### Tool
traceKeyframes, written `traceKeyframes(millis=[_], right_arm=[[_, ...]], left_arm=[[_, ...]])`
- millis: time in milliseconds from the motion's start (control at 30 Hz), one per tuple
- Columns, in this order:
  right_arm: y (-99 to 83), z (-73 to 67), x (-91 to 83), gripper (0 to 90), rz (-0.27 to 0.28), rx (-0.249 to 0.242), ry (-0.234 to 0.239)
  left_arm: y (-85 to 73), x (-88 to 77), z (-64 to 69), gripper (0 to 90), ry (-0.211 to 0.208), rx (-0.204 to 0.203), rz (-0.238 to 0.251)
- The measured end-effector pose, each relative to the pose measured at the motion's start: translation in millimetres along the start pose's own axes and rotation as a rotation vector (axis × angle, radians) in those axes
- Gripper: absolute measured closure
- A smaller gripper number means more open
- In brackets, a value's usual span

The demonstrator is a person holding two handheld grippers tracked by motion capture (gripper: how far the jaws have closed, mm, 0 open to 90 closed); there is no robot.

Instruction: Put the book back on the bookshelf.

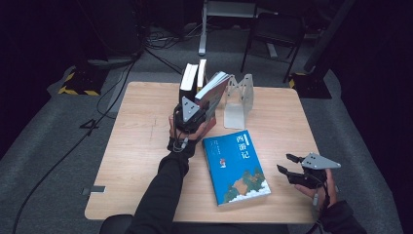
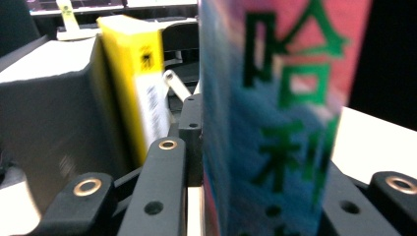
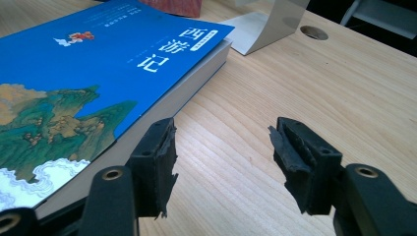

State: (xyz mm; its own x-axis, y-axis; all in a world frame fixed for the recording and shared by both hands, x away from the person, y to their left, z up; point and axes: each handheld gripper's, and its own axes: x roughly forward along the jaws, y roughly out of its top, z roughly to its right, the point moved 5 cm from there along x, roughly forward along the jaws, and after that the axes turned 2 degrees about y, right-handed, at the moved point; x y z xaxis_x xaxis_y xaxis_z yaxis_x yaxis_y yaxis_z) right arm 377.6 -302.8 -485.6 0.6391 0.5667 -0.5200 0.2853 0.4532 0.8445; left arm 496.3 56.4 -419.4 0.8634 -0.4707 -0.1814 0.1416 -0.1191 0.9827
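Observation:
My left gripper (image 1: 193, 113) is shut on the spine of a book (image 1: 213, 90) with a red and blue cover and green characters (image 2: 280, 123). The book stands tilted between an upright dark book (image 1: 188, 78) and a grey metal bookend (image 1: 238, 100). In the left gripper view the black jaws press on both sides of the spine, and a yellow-spined book (image 2: 137, 83) and the dark book (image 2: 54, 113) stand to its left. A blue book (image 1: 236, 165) lies flat on the table. My right gripper (image 1: 290, 165) hovers open just right of it, with nothing between its jaws (image 3: 221, 147).
The wooden table (image 1: 141, 146) has free room on its left half and at the far right. The bookend's base (image 3: 268, 24) rests beyond the blue book (image 3: 98, 64), near a round hole (image 3: 313, 32) in the tabletop. Chairs and cables lie on the dark floor behind.

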Motion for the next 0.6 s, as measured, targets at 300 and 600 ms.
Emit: traceKeyframes(millis=[300, 600], right_arm=[[-4.6, -4.8, 3.1, 41.3, -0.024, -0.009, 0.014], [-12.2, -4.2, 0.2, 41.3, -0.034, 0.009, 0.023]], left_arm=[[-15.4, -13.5, -14.7, 68.0, -0.028, -0.028, -0.014], [-66.2, -14.2, -8.8, 64.7, -0.032, 0.055, -0.200]])
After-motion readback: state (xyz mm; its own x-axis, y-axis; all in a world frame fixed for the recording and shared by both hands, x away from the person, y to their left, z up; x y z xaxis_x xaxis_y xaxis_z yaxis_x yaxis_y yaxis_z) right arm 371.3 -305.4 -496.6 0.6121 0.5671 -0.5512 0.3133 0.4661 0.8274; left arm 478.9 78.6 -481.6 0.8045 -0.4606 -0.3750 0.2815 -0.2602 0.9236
